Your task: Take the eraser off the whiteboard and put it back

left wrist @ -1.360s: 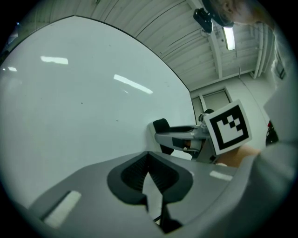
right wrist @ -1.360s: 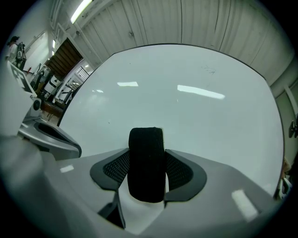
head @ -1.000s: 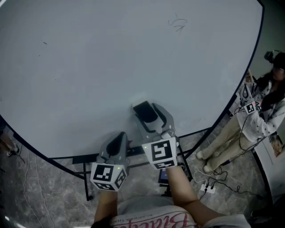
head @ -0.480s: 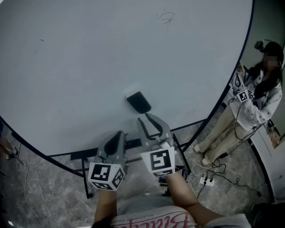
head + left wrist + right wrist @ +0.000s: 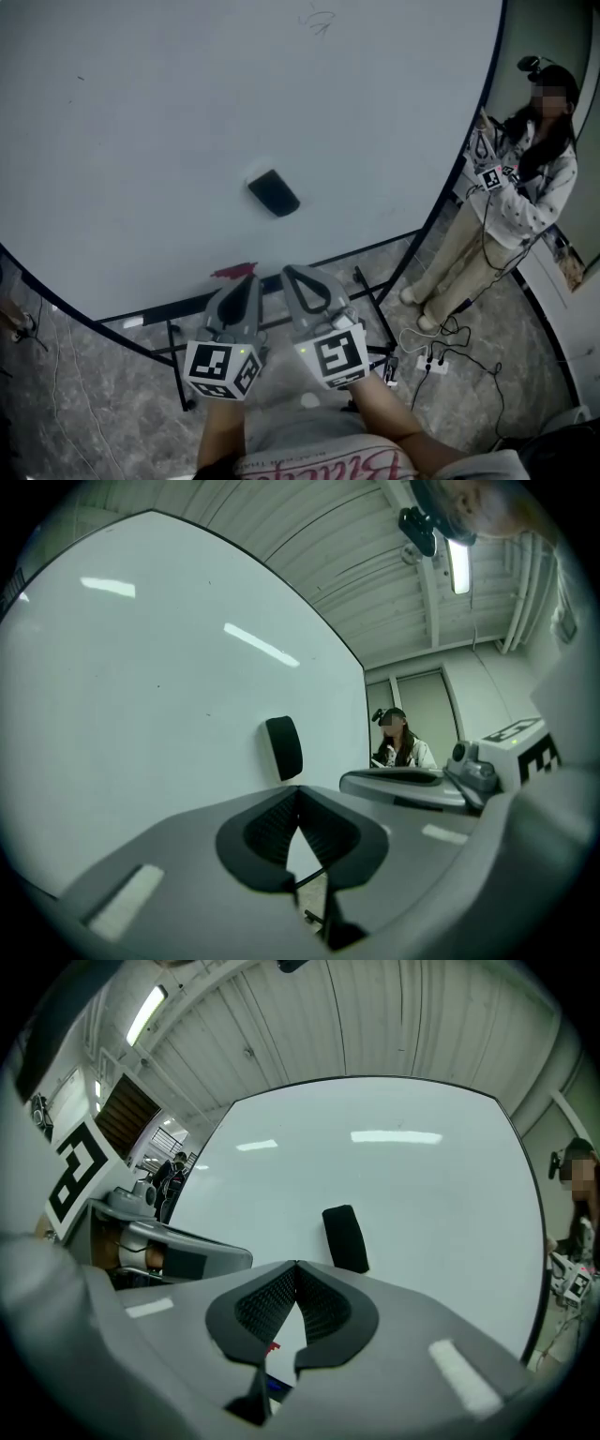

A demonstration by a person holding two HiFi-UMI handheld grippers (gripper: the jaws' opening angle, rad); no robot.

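Observation:
The black eraser [image 5: 273, 192] sticks to the whiteboard [image 5: 141, 141], apart from both grippers; it also shows as the eraser [image 5: 284, 747] and the eraser [image 5: 345, 1238] in the gripper views. My right gripper [image 5: 298, 275] hangs below and in front of it, off the board. Its jaws are closing and their tips meet, with nothing between them, as the right gripper [image 5: 296, 1265] shows in its own view. My left gripper [image 5: 246, 281] sits beside it on the left. The left gripper [image 5: 299, 789] is shut and empty.
A red item [image 5: 232, 271] lies at the board's lower edge above the grippers. The board's stand legs [image 5: 370, 300] spread over the marbled floor. A person [image 5: 511, 197] stands at the right, with a power strip and cables [image 5: 431, 361] nearby. A small scribble [image 5: 319, 19] marks the board's top.
The right gripper, which was open around the eraser, has let it go, drawn back and down from the board, and shut. The eraser stays on the board. The left gripper drew back too.

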